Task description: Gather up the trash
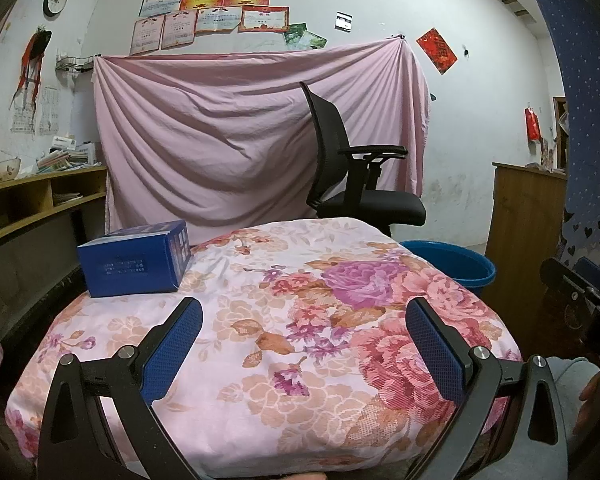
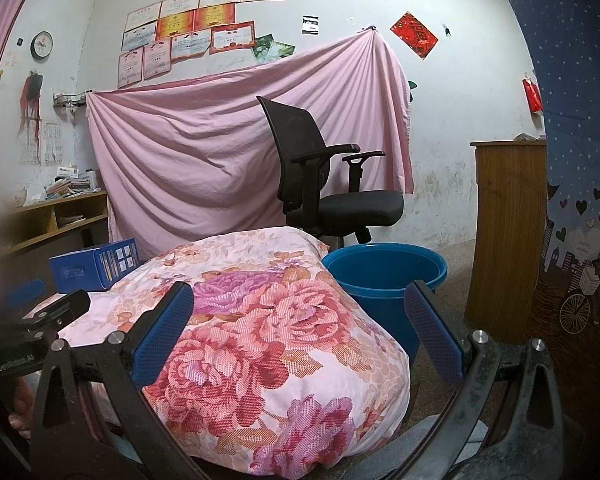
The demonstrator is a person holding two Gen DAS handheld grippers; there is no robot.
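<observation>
A blue cardboard box [image 1: 134, 258] lies at the far left corner of a table covered with a floral cloth [image 1: 284, 320]; it also shows in the right wrist view [image 2: 94, 266]. A blue plastic bucket [image 2: 384, 276] stands on the floor beyond the table's right side, also seen in the left wrist view [image 1: 454, 260]. My left gripper [image 1: 304, 312] is open and empty above the near part of the table. My right gripper [image 2: 300, 300] is open and empty at the table's right edge, near the bucket. The left gripper's body [image 2: 28, 332] shows at the left of the right wrist view.
A black office chair [image 1: 352, 172] stands behind the table before a hanging pink sheet [image 1: 228, 132]. A wooden shelf [image 1: 32, 204] with books runs along the left wall. A wooden cabinet [image 2: 504, 224] stands at the right, beside a blue patterned curtain [image 2: 580, 160].
</observation>
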